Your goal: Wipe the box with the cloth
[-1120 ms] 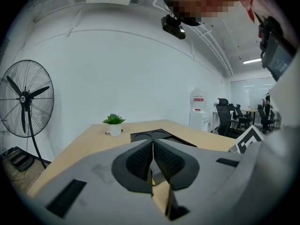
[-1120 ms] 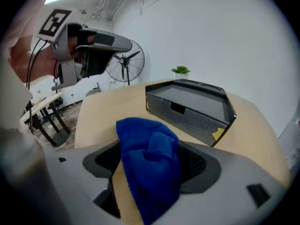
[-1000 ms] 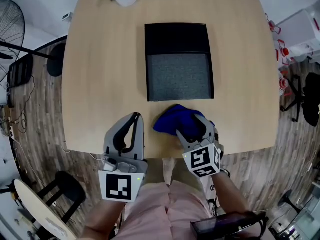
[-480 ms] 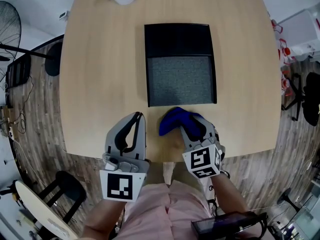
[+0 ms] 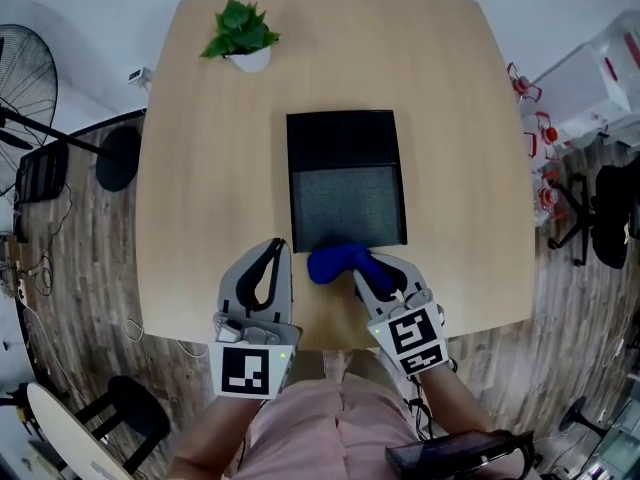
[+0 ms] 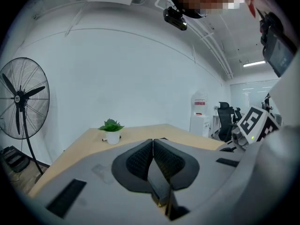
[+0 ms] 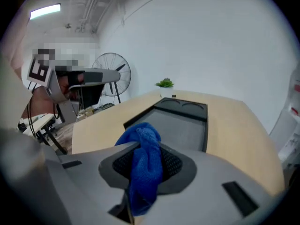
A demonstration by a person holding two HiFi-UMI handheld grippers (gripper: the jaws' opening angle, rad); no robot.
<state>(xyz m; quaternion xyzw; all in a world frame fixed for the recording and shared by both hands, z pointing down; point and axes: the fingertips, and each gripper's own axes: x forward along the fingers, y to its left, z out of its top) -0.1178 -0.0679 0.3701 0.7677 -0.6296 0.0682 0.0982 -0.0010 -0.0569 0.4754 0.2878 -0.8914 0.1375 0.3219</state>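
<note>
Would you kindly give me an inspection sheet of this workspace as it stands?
Surface: light wooden table, no spills seen.
Job's things: black box lies flat mid-table; blue cloth bunched at its near edge.
Clutter: potted plant near the far-left corner.
Grippers: left gripper jaws together, empty; right gripper jaws clamped on the cloth.
Cables: thin wires on the floor at left.
Surroundings: standing fan left, office chairs right.
</note>
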